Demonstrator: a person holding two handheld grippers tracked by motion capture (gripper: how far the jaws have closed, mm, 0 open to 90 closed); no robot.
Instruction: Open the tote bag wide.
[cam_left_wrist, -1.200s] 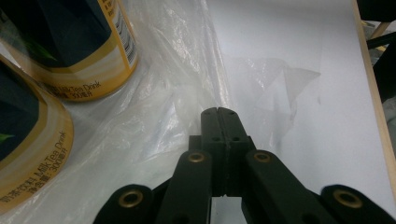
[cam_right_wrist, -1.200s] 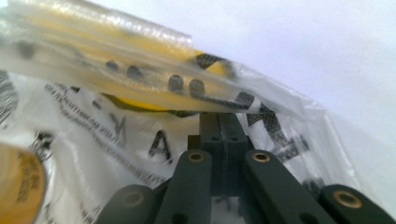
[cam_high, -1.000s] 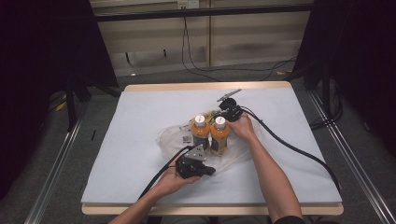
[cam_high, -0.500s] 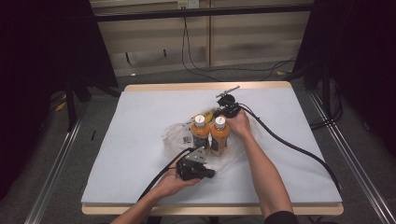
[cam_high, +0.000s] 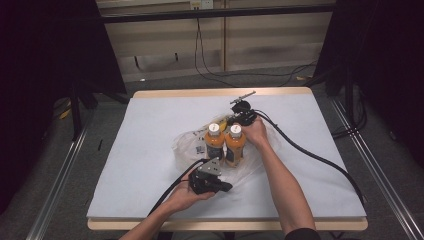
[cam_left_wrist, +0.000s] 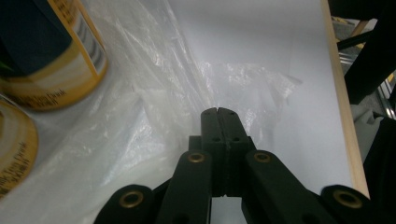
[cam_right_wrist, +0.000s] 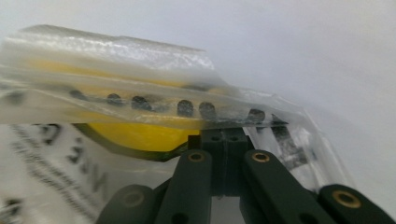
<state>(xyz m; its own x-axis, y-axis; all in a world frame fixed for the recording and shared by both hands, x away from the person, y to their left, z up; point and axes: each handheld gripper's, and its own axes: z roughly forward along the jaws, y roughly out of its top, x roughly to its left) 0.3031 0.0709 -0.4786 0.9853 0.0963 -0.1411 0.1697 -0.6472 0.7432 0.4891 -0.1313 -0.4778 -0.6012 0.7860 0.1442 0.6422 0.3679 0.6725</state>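
Two orange drink bottles with white caps (cam_high: 226, 144) are standing upright, side by side and touching, on a crumpled clear plastic bag (cam_high: 186, 144) near the middle of the white table (cam_high: 150, 120). The right gripper (cam_high: 234, 120) is sitting just behind them, its jaws pressed together and pinching the printed edge of the bag (cam_right_wrist: 140, 102). The left gripper (cam_high: 220, 187) is lying low in front, jaws closed on the film (cam_left_wrist: 154, 107).
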